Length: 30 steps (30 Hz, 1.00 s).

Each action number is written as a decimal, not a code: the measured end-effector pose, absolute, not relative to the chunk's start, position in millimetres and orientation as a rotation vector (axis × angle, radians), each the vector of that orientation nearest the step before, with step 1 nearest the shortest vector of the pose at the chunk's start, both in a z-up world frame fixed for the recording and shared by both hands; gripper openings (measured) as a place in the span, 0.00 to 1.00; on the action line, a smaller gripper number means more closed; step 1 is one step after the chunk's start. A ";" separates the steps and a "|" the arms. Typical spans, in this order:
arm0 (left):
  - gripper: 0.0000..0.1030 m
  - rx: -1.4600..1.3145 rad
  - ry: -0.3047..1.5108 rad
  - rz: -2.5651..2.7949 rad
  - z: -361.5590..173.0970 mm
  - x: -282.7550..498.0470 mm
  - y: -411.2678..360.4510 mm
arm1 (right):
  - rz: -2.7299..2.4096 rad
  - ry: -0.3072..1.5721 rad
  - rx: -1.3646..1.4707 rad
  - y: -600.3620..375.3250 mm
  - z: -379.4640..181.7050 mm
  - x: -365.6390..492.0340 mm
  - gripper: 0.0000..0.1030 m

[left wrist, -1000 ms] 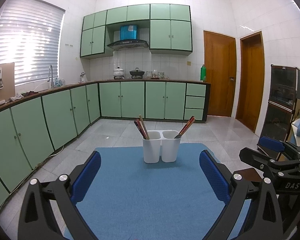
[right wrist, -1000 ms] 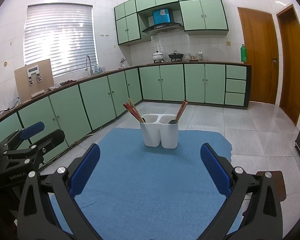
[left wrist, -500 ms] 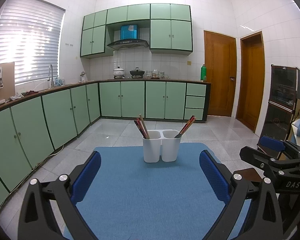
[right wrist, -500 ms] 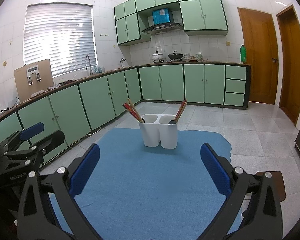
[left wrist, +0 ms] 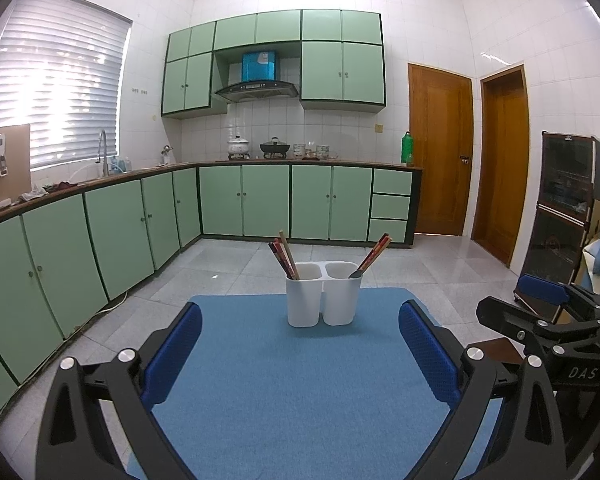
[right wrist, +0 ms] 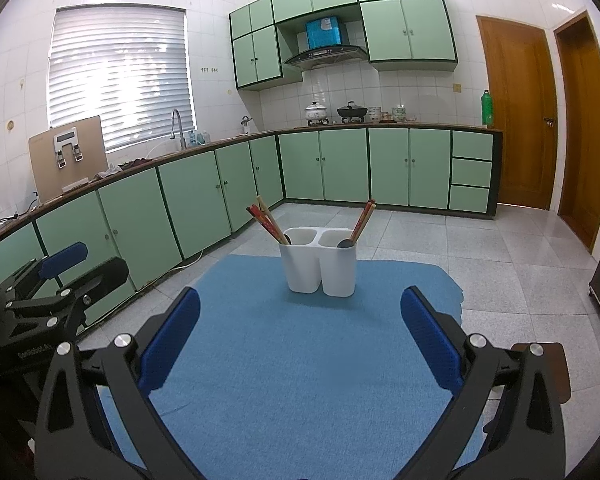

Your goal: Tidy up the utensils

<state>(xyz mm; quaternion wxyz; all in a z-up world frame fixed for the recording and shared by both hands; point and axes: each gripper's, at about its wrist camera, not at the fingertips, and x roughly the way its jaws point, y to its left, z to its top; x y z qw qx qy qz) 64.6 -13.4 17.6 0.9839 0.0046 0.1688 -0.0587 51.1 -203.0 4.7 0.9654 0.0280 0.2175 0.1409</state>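
Item: white two-cup holder (left wrist: 323,295), upright on the blue mat (left wrist: 300,392), towards the mat's far edge. Cups side by side, joined at the rim.

Contents, left cup: bundle of chopsticks (left wrist: 284,257), red with one pale, tips down, tops leaning away to the left. The right wrist view also shows a dark rounded piece (right wrist: 287,238) at this cup's rim, possibly a spoon; too small to confirm.

Contents, right cup: red chopsticks (left wrist: 375,251) leaning up and to the right; dark spoon bowl (left wrist: 355,273) at the rim beside them.

Left gripper (left wrist: 300,354): fingers wide apart, nothing between the blue pads. Held low over the near part of the mat.

Right gripper (right wrist: 300,338): likewise spread wide and empty, beside the left one.

Bearing: the holder lies straight ahead of both tools, well apart from each, roughly centred between each pair of fingers. Neither is clearly nearer; by side, the right gripper suits the right cup, the left gripper the left cup.

Long axis: every utensil stands steeply, slanting outwards from the holder's middle. Judgement: a pickup calls for closing on a shaft above the rim and drawing along its slant. No loose utensils show on the mat.
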 end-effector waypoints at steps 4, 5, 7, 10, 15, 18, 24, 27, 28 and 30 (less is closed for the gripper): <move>0.94 0.008 0.341 -0.113 18.8 64.8 -14.9 | 0.285 0.439 0.056 -202.8 4.7 51.2 0.95; 0.94 0.008 0.341 -0.113 19.4 64.8 -15.0 | 0.285 0.439 0.056 -202.7 4.8 51.2 0.95; 0.94 0.008 0.341 -0.113 19.5 65.1 -14.8 | 0.285 0.439 0.056 -202.4 4.6 51.1 0.95; 0.94 0.008 0.341 -0.114 19.1 65.1 -14.5 | 0.285 0.439 0.056 -202.5 4.7 51.2 0.95; 0.94 0.008 0.341 -0.114 18.9 65.0 -14.6 | 0.284 0.439 0.055 -202.1 4.8 51.0 0.95; 0.94 0.005 0.340 -0.116 20.3 65.0 -15.2 | 0.284 0.441 0.056 -202.2 4.5 51.3 0.95; 0.94 0.008 0.344 -0.111 20.7 65.9 -17.1 | 0.283 0.441 0.055 -201.7 4.5 51.3 0.95; 0.94 0.006 0.345 -0.108 20.6 66.6 -17.0 | 0.284 0.442 0.055 -202.2 4.4 51.5 0.95; 0.94 0.005 0.345 -0.107 20.9 66.9 -17.1 | 0.283 0.442 0.055 -201.9 4.4 51.4 0.95; 0.94 0.004 0.345 -0.107 20.2 67.4 -16.9 | 0.284 0.442 0.055 -202.3 4.3 51.5 0.95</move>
